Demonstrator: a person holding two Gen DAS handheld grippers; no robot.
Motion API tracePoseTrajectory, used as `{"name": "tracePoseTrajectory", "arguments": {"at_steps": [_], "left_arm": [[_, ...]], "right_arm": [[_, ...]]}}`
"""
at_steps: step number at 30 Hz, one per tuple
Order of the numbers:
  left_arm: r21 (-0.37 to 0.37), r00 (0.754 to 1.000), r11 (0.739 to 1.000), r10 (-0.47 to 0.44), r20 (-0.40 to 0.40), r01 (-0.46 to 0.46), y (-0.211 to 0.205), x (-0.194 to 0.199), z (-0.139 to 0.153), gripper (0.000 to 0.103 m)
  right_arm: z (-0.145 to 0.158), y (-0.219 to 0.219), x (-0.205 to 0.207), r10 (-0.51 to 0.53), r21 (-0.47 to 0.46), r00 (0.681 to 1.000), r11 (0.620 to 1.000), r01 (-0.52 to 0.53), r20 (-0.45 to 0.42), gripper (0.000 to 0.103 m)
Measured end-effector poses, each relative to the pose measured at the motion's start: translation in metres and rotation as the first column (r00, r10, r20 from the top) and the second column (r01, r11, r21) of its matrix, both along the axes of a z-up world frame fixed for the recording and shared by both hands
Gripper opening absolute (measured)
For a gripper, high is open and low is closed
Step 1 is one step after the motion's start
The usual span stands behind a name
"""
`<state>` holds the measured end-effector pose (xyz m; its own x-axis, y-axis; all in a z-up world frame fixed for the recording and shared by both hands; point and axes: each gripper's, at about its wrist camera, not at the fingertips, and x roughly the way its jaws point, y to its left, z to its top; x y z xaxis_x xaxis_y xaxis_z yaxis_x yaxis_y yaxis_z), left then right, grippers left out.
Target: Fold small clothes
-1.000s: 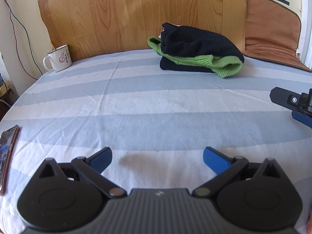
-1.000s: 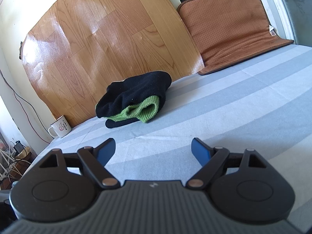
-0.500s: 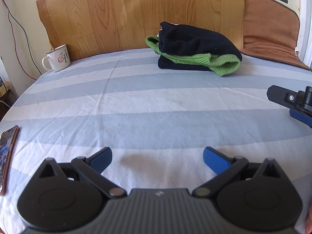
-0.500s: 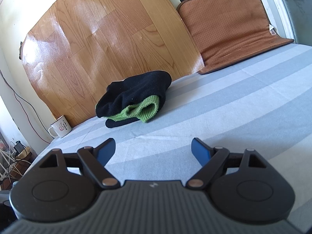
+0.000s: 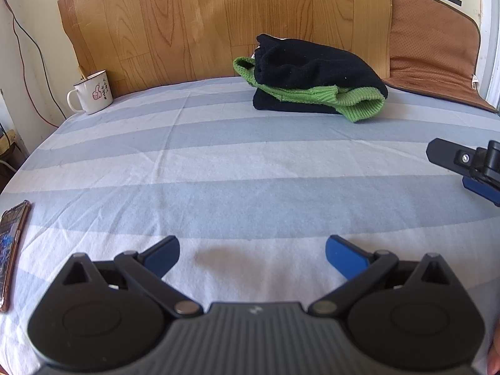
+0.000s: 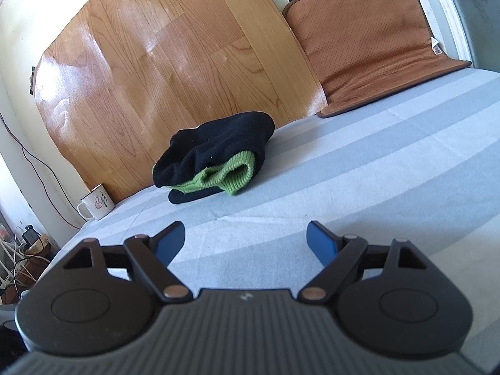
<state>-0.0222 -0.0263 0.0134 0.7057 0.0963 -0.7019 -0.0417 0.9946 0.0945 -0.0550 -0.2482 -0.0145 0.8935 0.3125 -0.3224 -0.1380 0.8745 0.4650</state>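
Observation:
A small black garment with green knit trim (image 5: 315, 76) lies folded in a bundle at the far side of the striped bed sheet (image 5: 237, 162); it also shows in the right wrist view (image 6: 215, 159). My left gripper (image 5: 252, 251) is open and empty, low over the near part of the sheet, well short of the garment. My right gripper (image 6: 245, 239) is open and empty too, also well short of it. One finger of the right gripper (image 5: 462, 164) shows at the right edge of the left wrist view.
A white enamel mug (image 5: 90, 92) stands at the far left corner of the bed, seen also in the right wrist view (image 6: 95, 203). A phone (image 5: 11, 243) lies at the near left edge. A wooden board (image 5: 218, 22) and a brown cushion (image 5: 434, 59) lean against the wall behind.
The left wrist view has shifted slightly, so the garment sits a little higher and further left in the frame. The right gripper and the garment have not visibly moved.

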Motion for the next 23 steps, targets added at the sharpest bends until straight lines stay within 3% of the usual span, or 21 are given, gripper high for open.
{"name": "tracePoseTrajectory", "arguments": {"at_steps": [16,23], "left_arm": [[-0.011,1.0,1.0,0.003,-0.009,-0.003,0.003,0.0009,-0.0011,0.103],[-0.003,0.999,0.999,-0.04,0.015,0.041,-0.0023,-0.0041,0.0011,0.103]], "right_arm": [[-0.0002,0.0004,-0.0002,-0.003,0.003,1.0,1.0,0.003,0.001,0.087],[-0.0002,0.0009,-0.0007,-0.005,0.004,1.0,1.0,0.005,0.002,0.087]]}}
